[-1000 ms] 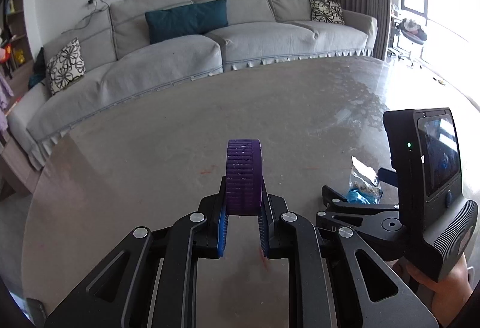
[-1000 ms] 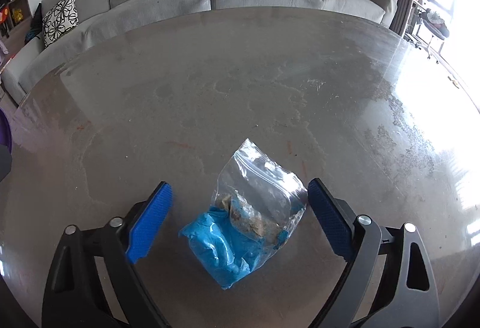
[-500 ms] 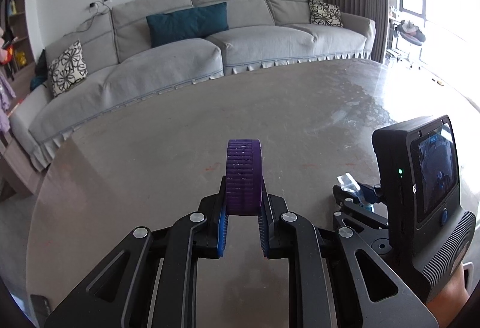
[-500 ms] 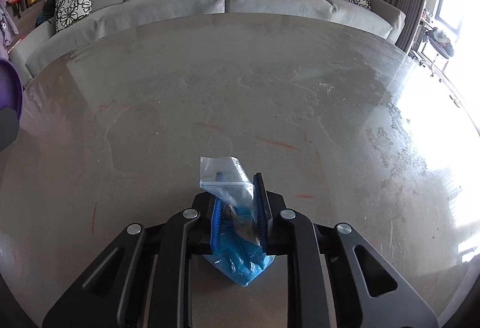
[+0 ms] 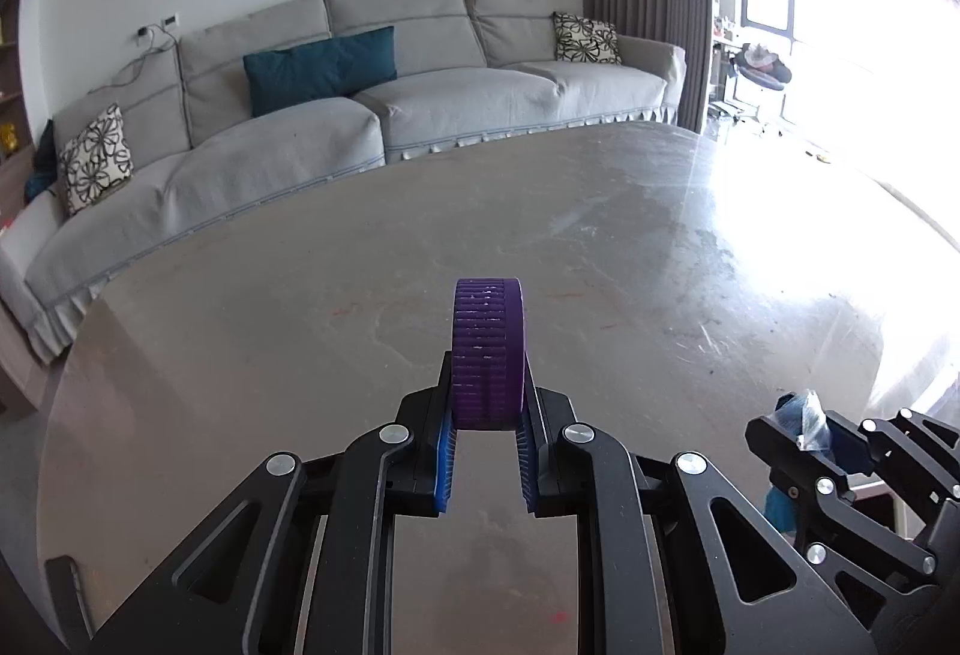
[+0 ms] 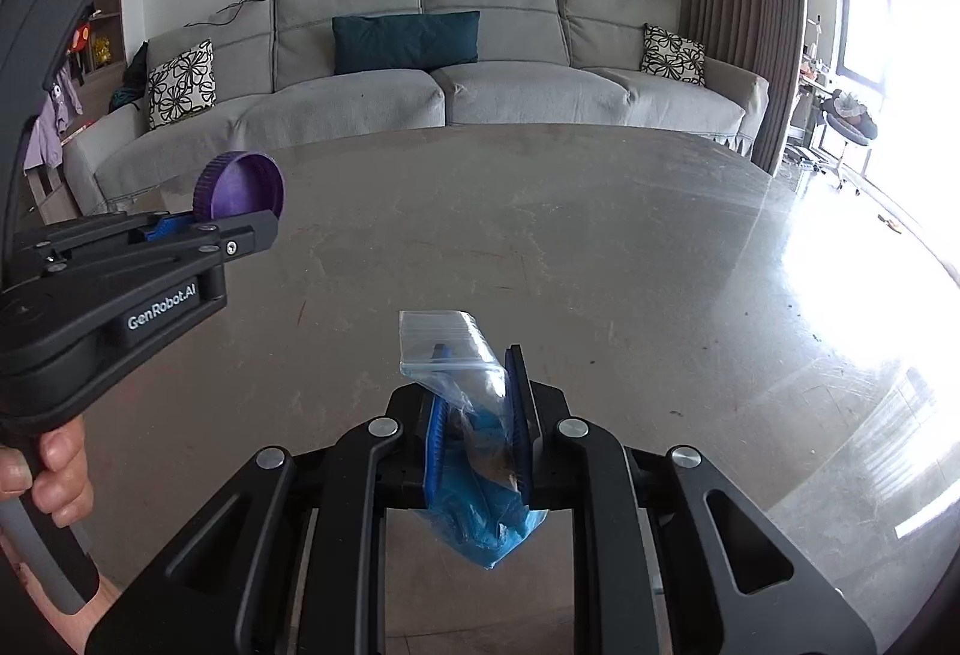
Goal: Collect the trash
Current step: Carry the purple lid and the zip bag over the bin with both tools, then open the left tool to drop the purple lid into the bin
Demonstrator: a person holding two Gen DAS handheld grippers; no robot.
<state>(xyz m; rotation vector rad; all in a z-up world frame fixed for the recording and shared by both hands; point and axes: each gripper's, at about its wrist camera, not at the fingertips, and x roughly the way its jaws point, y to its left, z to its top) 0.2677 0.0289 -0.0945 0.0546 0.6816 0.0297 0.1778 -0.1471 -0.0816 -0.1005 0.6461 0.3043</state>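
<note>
A ribbed purple cap [image 5: 489, 349] stands on edge between the blue pads of my left gripper [image 5: 487, 403], which is shut on it above the grey table [image 5: 600, 247]. In the right wrist view the cap [image 6: 243, 193] and left gripper [image 6: 240, 229] appear at the left, with a hand [image 6: 54, 469] on the handle. My right gripper [image 6: 477, 415] is shut on a clear zip bag [image 6: 447, 349] that holds blue and brownish scraps. The bag hangs off the table, its lower end drooping below the pads. The right gripper [image 5: 807, 433] also shows low right in the left wrist view.
The round grey table [image 6: 540, 235] has faint red marks and glare on its right side. Behind it runs a long grey sofa [image 5: 420, 115] with a teal cushion [image 5: 318, 70] and patterned pillows. A curtain and a bright window stand at the right.
My right gripper shut on the zip bag and lifted it off the table. Both grippers rose and tilted up, so more of the sofa and wall shows. The left grip on the cap is unchanged.
</note>
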